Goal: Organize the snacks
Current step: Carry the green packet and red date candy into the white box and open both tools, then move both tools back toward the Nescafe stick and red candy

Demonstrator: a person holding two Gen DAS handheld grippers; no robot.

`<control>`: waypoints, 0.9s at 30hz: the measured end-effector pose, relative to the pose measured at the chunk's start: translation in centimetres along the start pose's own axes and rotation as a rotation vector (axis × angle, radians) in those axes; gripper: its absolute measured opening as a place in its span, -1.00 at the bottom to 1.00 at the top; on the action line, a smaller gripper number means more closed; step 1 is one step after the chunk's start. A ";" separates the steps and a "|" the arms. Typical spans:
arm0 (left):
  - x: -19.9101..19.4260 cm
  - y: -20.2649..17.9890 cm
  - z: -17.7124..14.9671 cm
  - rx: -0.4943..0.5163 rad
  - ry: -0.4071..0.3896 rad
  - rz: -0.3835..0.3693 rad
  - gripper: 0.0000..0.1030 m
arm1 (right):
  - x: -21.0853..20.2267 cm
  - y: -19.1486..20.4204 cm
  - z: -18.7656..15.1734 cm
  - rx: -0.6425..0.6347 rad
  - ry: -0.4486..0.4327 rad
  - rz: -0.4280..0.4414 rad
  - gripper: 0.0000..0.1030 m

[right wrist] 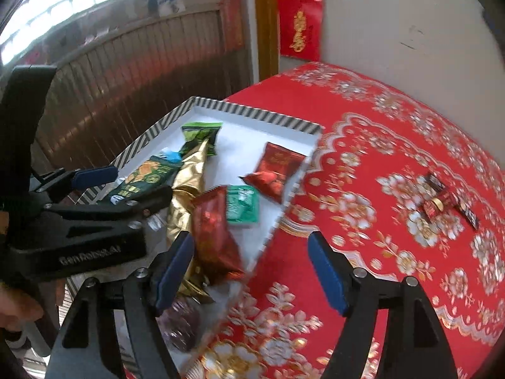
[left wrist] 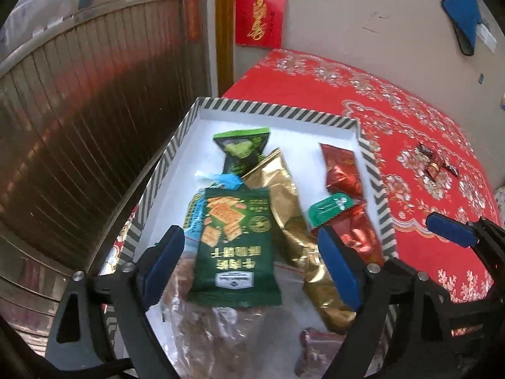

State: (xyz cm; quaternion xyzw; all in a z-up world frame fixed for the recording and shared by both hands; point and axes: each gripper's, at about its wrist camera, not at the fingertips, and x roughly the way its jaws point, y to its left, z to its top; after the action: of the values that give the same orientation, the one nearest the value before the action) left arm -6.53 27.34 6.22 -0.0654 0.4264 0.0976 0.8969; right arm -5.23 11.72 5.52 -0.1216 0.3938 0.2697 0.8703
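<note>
While both claws hang over the red floral cloth, snacks sit mostly in the striped box.
Left claw (left wrist: 252,259): jaws spread wide, gripping nothing, above the near half of the box, green cracker packet between its blue pads but not touched.
Right claw (right wrist: 252,268): jaws spread wide, empty, over the box's near right edge and the cloth beside it.
Box (left wrist: 277,110): shallow, white inside, black-and-white striped rim, at the left edge of the bench.
Green cracker packet (left wrist: 235,240): flat, near-left part of box, lying partly on the gold bag.
Gold bag (left wrist: 293,208): long, runs down the box middle toward the near edge.
Dark green nut packet (left wrist: 244,150): far-centre of box, just beyond the gold bag's tip.
Red packet, far (left wrist: 342,170): along the right wall.
Red packet, near (left wrist: 358,232): near-right part, small green sachet (left wrist: 329,207) resting on its far end.
Clear bag (left wrist: 221,331): near end of box, brownish contents, blurred.
Loose candies (right wrist: 448,200): small dark and red wrappers on the cloth (right wrist: 394,145), well apart from the box, toward the right edge of the bench.
</note>
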 end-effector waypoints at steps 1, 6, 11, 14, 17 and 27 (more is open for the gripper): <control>-0.2 -0.3 0.1 0.007 -0.006 -0.002 0.68 | -0.4 -0.7 -0.2 0.008 -0.003 -0.011 0.45; -1.9 -3.2 0.5 0.067 -0.034 -0.059 0.68 | -1.9 -5.1 -1.3 0.068 -0.007 -0.076 0.45; -2.7 -7.9 1.1 0.160 -0.043 -0.121 0.68 | -3.5 -11.1 -2.5 0.149 -0.002 -0.164 0.45; -2.5 -11.2 1.4 0.210 -0.038 -0.157 0.68 | -4.4 -14.8 -3.2 0.204 0.007 -0.198 0.46; -2.1 -14.0 1.6 0.246 -0.036 -0.186 0.68 | -4.8 -17.8 -3.7 0.239 0.023 -0.238 0.46; 1.4 -24.5 3.2 0.388 0.026 -0.285 0.68 | -4.5 -26.1 -3.9 0.304 0.061 -0.295 0.46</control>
State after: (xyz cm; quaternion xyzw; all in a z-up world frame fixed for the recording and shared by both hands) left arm 2.34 4.32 7.99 0.0475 0.4352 -0.1144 0.8918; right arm 4.62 -13.17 6.31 -0.0532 0.4339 0.0733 0.8964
